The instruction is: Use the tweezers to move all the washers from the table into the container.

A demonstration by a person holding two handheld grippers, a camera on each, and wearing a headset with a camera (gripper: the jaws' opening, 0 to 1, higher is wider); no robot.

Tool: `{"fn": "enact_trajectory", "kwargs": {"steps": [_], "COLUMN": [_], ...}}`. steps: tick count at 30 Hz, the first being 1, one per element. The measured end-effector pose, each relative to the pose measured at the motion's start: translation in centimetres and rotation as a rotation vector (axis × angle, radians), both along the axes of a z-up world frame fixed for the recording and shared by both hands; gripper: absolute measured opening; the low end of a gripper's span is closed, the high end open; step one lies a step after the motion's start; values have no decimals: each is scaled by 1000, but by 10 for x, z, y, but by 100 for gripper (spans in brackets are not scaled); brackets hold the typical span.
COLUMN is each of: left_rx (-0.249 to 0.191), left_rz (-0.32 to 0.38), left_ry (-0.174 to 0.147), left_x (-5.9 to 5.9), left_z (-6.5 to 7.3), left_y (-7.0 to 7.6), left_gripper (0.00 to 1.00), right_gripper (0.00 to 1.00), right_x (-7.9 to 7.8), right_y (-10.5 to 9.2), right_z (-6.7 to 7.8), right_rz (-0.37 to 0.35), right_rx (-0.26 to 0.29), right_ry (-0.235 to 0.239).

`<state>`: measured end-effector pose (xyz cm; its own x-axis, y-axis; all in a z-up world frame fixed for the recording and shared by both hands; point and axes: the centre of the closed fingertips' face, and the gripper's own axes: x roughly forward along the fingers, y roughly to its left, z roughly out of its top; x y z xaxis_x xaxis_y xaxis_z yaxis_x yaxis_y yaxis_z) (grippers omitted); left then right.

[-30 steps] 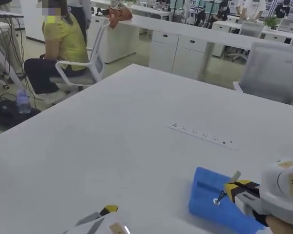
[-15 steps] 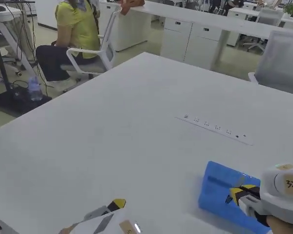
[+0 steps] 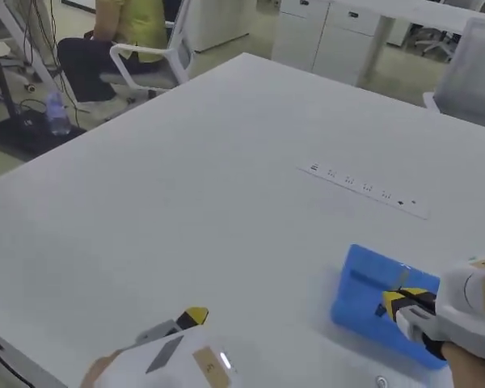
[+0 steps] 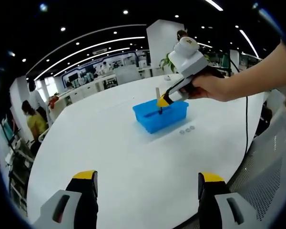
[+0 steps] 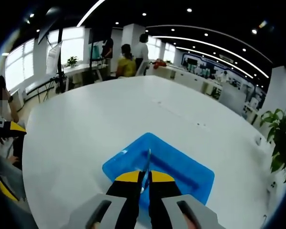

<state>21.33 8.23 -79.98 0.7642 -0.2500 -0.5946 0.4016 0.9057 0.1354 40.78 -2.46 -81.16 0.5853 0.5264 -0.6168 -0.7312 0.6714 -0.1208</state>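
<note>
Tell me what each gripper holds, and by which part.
The right gripper is shut on the tweezers, gripping them partway along, an end out each side. The left gripper is open, holding nothing.

Left tool (image 4: 148, 175): jaws wide apart, empty. Right tool (image 5: 144, 176): jaws clamped on tweezers (image 5: 147, 163), pointing down.

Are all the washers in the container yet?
No, in the left gripper view a few washers lie on the table beside the blue container.
</note>
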Motion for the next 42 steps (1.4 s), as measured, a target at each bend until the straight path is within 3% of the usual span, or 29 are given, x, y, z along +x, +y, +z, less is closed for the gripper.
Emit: {"fn": "enact_trajectory", "kwargs": {"steps": [14,17,24,30,33,36,42], "left_rx": [4,-2,-2,0,7,10,-16], "left_rz": [9,14,30,29,30,36,62], "left_ry": [9,-2,-17,-27,-20,-18,-24], "left_x": [0,1,2,3,3,3,4], "left_z": [-2,0,3,4,3,3,5], "left_y": [3,4,7,7,7,8,12], "left_gripper": [88,89,89,91,91,91,91], "right_gripper": [2,2,2,2,2,2,2], "right_x": [-6,-5,-5,-17,-23,-32,-48], "right_y": [-15,-17,-14,-14,-14,-17,-23], "right_z": [-1,0,25,48,52,59,58], "right_rz": [-39,-55,-43,-57,-72,-76,-63], "right_rx": [14,13,38,142,191,212,202], "right_ry": [35,32,-13,-12,10,-7,-8]}}
